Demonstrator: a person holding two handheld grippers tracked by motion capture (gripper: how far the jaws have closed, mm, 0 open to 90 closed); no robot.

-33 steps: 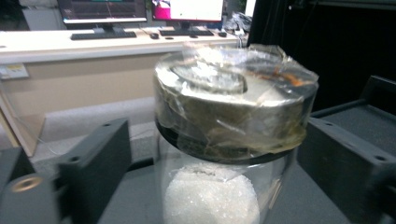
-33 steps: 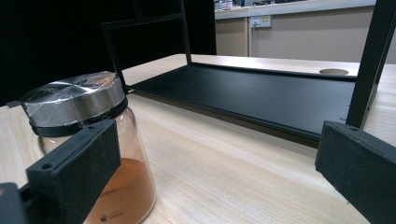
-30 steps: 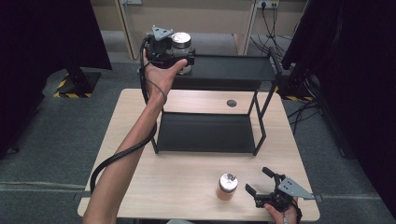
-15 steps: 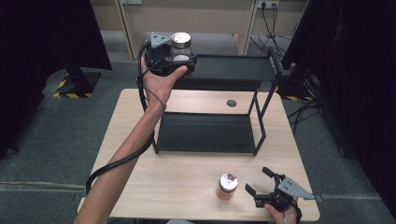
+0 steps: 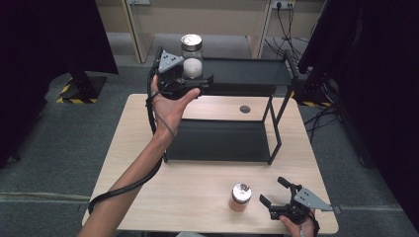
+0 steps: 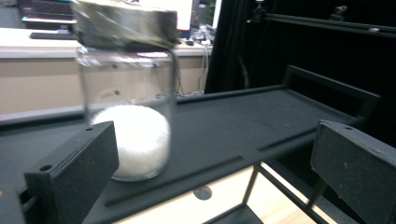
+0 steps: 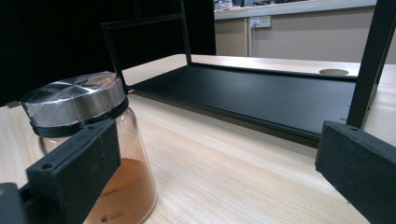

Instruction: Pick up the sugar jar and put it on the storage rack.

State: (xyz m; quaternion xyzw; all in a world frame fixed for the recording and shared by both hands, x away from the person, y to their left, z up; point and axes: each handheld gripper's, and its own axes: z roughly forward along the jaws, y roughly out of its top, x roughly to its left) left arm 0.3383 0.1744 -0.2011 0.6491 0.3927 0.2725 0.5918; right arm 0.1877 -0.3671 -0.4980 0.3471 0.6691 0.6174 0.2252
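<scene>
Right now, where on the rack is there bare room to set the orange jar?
The top shelf is bare right of the white-powder jar; its left end is crowded by that jar and the open left gripper. The bottom shelf is bare throughout. The orange jar stands beside the open right gripper.

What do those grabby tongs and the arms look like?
Both the left tongs and right tongs are black, with two blocky jaws and a grey three-cornered plate on top. A black cable trails along the left forearm. The arms wear no sleeves.
</scene>
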